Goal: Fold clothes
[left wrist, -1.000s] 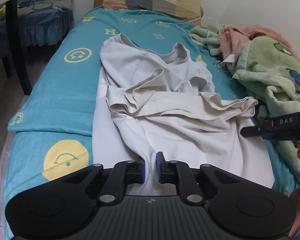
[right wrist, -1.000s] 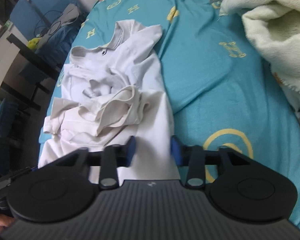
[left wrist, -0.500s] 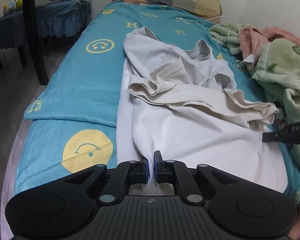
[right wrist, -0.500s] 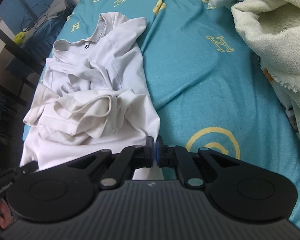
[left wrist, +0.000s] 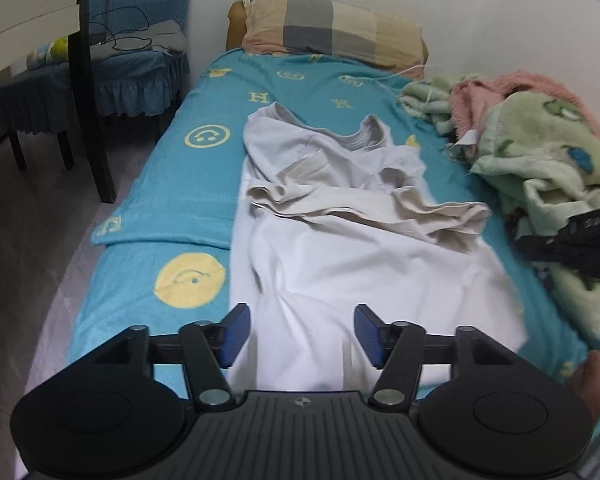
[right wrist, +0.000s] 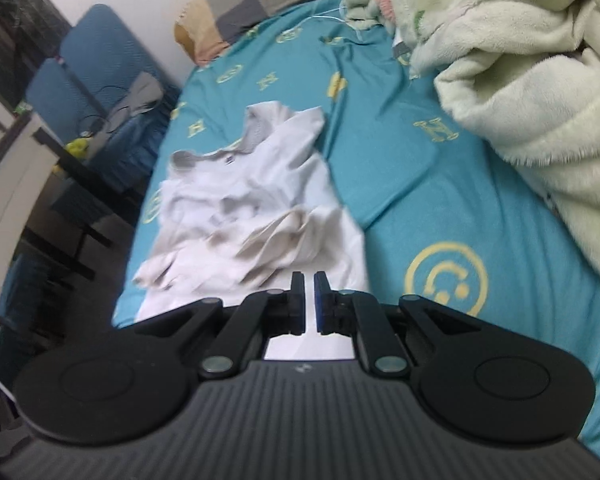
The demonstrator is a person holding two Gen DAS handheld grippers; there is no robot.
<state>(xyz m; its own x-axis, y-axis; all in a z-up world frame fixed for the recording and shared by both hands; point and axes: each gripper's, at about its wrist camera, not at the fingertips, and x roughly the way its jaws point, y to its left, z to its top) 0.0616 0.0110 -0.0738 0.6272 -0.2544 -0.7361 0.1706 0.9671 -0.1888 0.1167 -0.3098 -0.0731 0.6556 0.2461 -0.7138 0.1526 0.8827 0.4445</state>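
Observation:
A white T-shirt (left wrist: 364, 256) lies crumpled on the teal bed, collar toward the pillow, hem toward me. It also shows in the right wrist view (right wrist: 260, 208). My left gripper (left wrist: 300, 336) is open and empty just above the shirt's hem. My right gripper (right wrist: 309, 304) has its pads a narrow gap apart over the hem's right corner, with white cloth showing between and below them. The right gripper also shows in the left wrist view (left wrist: 572, 240), at the shirt's right edge.
A teal bedsheet (left wrist: 204, 184) with yellow smiley prints covers the bed. A plaid pillow (left wrist: 332, 36) lies at the head. A heap of green and pink blankets (left wrist: 540, 152) fills the right side. A blue-covered chair (left wrist: 100, 76) stands left of the bed.
My left gripper, shut on the hem half a second ago, has opened and let go. My right gripper's pads have parted slightly. Both have pulled back and the shirt lies longer.

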